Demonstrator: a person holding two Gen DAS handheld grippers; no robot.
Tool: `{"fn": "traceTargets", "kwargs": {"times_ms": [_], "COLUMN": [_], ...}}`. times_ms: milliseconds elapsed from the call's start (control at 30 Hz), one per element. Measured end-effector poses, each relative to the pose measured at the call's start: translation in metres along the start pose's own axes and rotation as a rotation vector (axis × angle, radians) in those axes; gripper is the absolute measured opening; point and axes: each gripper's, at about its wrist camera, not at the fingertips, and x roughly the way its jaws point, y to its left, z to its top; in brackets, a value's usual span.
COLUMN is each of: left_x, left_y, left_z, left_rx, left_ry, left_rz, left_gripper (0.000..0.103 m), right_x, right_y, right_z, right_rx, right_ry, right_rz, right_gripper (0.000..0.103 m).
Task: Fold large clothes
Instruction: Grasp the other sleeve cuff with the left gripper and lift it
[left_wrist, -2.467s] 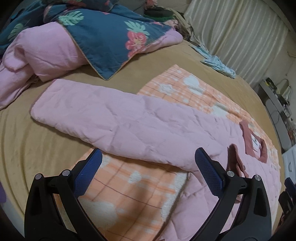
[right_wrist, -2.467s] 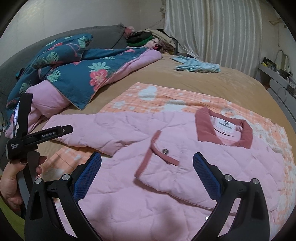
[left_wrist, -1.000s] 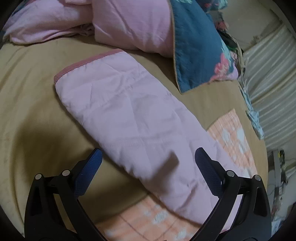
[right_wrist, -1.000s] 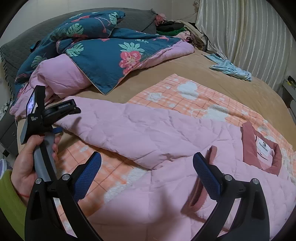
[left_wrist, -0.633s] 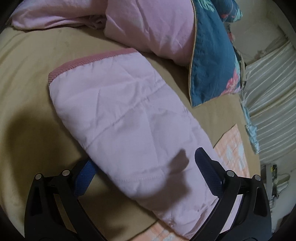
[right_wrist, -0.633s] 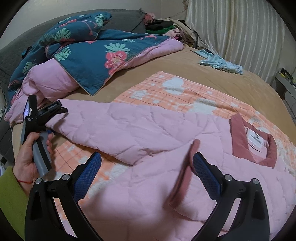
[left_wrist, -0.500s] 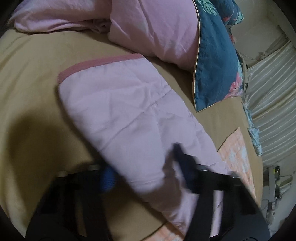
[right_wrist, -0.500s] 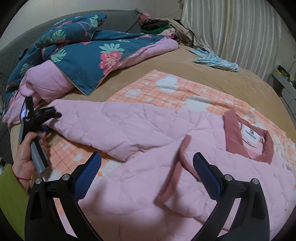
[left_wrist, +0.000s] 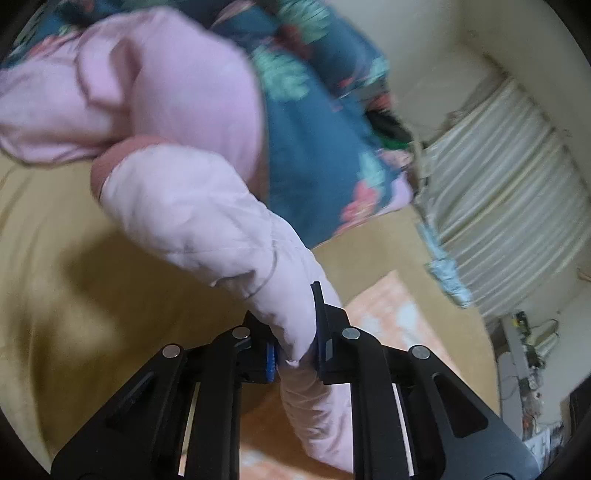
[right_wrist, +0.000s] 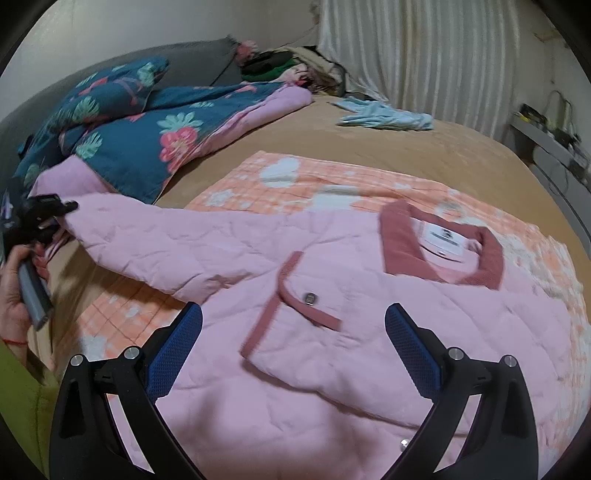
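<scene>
A large pink quilted jacket (right_wrist: 332, 332) with a dusty-red collar (right_wrist: 439, 251) lies spread on an orange checked blanket (right_wrist: 295, 181) on the bed. Its long sleeve (right_wrist: 177, 240) stretches to the left. My left gripper (left_wrist: 295, 332) is shut on that sleeve (left_wrist: 207, 221) near its red cuff (left_wrist: 107, 162) and lifts it off the bed; it also shows at far left in the right wrist view (right_wrist: 40, 214). My right gripper (right_wrist: 293, 343) is open and empty above the jacket's front flap (right_wrist: 291, 306).
A teal floral duvet with pink lining (right_wrist: 155, 136) is heaped at the bed's left and head end. A light blue garment (right_wrist: 384, 114) lies near the curtain (right_wrist: 424, 48). A pile of clothes (right_wrist: 288, 66) sits at the far corner. The tan bedsheet (right_wrist: 406, 147) surrounds the blanket.
My left gripper has closed on the sleeve near the cuff and raised it. My right gripper has drifted right over the jacket's front and stayed open.
</scene>
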Motion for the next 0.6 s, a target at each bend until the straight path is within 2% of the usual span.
{"fn": "traceTargets", "kwargs": {"times_ms": [200,300,600], "left_x": [-0.043,-0.057,-0.088], "left_y": [-0.049,-0.065,-0.116], "left_z": [0.001,-0.003,-0.020], "left_rx": [0.079,0.098,0.181], "left_ry": [-0.065,-0.068,-0.087], "left_rz": [-0.110,-0.172,-0.295], "left_gripper": [0.007,0.007,0.007], "right_x": [-0.021,-0.030,-0.053], "right_y": [-0.030,-0.044,-0.081], "right_z": [-0.015,-0.021,-0.039], "right_rx": [0.038,0.056,0.108], "right_ry": [-0.010,-0.015,-0.028], "right_rz": [-0.042,-0.060,-0.101], "right_gripper": [0.099,0.099,0.099]}}
